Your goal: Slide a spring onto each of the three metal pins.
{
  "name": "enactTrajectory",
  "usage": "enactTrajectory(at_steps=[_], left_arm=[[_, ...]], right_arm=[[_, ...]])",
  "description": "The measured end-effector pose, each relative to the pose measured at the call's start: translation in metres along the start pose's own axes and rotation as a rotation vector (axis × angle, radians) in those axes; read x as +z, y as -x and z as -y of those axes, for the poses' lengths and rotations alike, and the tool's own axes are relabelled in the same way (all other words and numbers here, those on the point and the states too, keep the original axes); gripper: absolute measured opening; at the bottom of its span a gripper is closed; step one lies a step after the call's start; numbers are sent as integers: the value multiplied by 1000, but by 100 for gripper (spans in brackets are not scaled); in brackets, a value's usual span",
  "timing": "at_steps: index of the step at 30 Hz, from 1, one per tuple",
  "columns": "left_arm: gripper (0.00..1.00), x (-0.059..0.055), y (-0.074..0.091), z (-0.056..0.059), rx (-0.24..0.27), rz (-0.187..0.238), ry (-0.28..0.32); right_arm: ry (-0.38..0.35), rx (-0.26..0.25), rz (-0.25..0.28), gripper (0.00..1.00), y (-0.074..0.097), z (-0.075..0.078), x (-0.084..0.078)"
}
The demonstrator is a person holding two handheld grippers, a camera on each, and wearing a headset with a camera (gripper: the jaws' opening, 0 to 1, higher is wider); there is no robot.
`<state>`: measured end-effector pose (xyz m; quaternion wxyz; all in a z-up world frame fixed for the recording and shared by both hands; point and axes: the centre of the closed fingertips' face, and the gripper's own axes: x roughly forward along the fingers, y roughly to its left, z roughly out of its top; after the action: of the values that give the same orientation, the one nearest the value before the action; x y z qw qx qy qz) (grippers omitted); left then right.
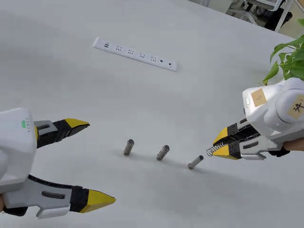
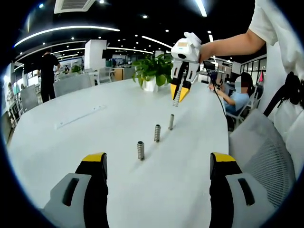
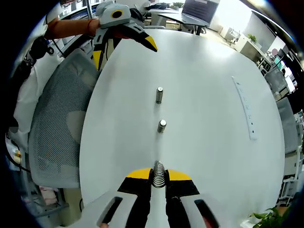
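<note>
White worktop (image 1: 142, 104), broad bare margins around the pin row; power strip (image 1: 135, 53) well apart. First pin (image 1: 128, 147) and middle pin (image 1: 163, 152) carry springs; third pin (image 1: 195, 162) bare. Right gripper (image 1: 222, 145) jaws clamp a spring (image 1: 213, 149) near it. Left gripper (image 1: 100, 161) jaws wide, nothing held.

Your white table (image 1: 57, 61) carries a power strip (image 1: 135, 53) near the top of the head view, a leafy plant (image 1: 289, 57) at its right edge. Your left gripper view has ceiling light strips (image 2: 66, 29) upper left; a grey mesh chair (image 2: 270, 156) sits lower right.
</note>
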<state>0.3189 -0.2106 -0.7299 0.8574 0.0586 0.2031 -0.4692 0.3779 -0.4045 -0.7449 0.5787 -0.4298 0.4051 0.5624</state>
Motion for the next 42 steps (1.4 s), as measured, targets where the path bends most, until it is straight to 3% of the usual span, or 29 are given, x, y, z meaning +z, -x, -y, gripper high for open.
enactTrajectory(at_steps=[8,42], left_arm=[[90,-4,0,-3,7,5,12],[88,-7,-3,0,-12,12,32]], right_arm=[[-4,21,-20,6,-18,4,-7],[8,59,-38,7,-29,0,-7]])
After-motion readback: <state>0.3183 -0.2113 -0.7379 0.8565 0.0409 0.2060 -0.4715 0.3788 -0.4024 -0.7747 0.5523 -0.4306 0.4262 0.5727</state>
